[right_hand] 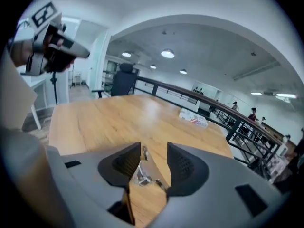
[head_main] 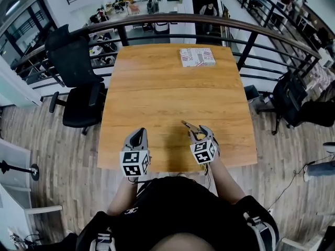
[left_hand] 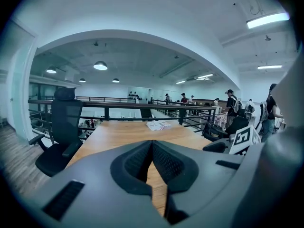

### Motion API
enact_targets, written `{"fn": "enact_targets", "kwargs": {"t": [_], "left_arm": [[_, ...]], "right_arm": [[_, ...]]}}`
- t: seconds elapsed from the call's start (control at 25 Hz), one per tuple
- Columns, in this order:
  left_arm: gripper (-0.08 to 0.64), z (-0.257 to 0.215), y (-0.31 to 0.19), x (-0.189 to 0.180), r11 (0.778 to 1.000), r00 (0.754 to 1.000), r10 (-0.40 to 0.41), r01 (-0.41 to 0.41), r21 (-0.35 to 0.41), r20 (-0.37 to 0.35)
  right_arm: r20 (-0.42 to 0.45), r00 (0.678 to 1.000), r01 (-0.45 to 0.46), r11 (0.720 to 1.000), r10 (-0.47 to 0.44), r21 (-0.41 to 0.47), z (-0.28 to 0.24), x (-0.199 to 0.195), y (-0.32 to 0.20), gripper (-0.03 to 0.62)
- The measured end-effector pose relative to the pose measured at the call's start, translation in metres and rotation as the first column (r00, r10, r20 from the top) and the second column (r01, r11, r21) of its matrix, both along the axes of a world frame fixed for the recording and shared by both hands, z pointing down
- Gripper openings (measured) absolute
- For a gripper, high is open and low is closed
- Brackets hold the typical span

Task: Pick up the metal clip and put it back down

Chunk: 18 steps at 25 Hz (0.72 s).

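While the person is facing the six o'clock edge of a wooden table (head_main: 157, 88), the head view is showing the left gripper (head_main: 138, 133) at seven o'clock and the right gripper (head_main: 201, 133) at five o'clock, both over the wood. The metal clip (head_main: 188, 125) is poking out of the right gripper toward ten o'clock. A printed packet (head_main: 197, 57) is lying at the table's twelve o'clock end.

In the left gripper view, the jaws are meeting at their tips, holding nothing.

In the right gripper view, the jaws are standing apart, with the clip sitting between them, nearer the nine o'clock jaw; whether it is resting on the table is unclear.
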<state>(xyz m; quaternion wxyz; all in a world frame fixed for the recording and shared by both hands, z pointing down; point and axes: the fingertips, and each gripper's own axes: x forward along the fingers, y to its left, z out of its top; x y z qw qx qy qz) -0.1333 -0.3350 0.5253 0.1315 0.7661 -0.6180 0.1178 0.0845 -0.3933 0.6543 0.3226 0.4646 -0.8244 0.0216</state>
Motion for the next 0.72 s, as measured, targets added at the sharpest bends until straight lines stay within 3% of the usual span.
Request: {"fn": "enact_targets", "kwargs": {"t": [0.2,0.36,0.56,0.64,0.72], "left_arm": [[0.014,-0.002,-0.007,0.023,0.998,0.998,0.057,-0.057,0.004,-0.004],[0.014,-0.007,-0.015,0.044,0.994,0.994,0.107,-0.107,0.013,-0.004],[0.014,-0.009,-0.020,0.073,0.985,0.985,0.171,-0.171,0.019,0.000],[0.014,-0.008,-0.023,0.082,0.980,0.980,0.197,-0.197,0.023,0.000],[0.014,-0.005,-0.028,0.089,0.976,0.977,0.214,-0.214,0.025,-0.002]], "right_arm": [[0.254,0.963,-0.130,0.981,0.091,0.144,-0.084,0.025,-0.002,0.173],[0.380,0.915,-0.244,0.937,0.136,0.251,-0.142,0.057,0.002,0.151],[0.479,0.856,-0.368,0.877,0.192,0.307,-0.185,0.100,0.020,0.085],[0.500,0.838,-0.400,0.868,0.217,0.295,-0.190,0.112,0.025,0.027],[0.488,0.839,-0.411,0.867,0.239,0.283,-0.187,0.119,0.029,0.015]]}}
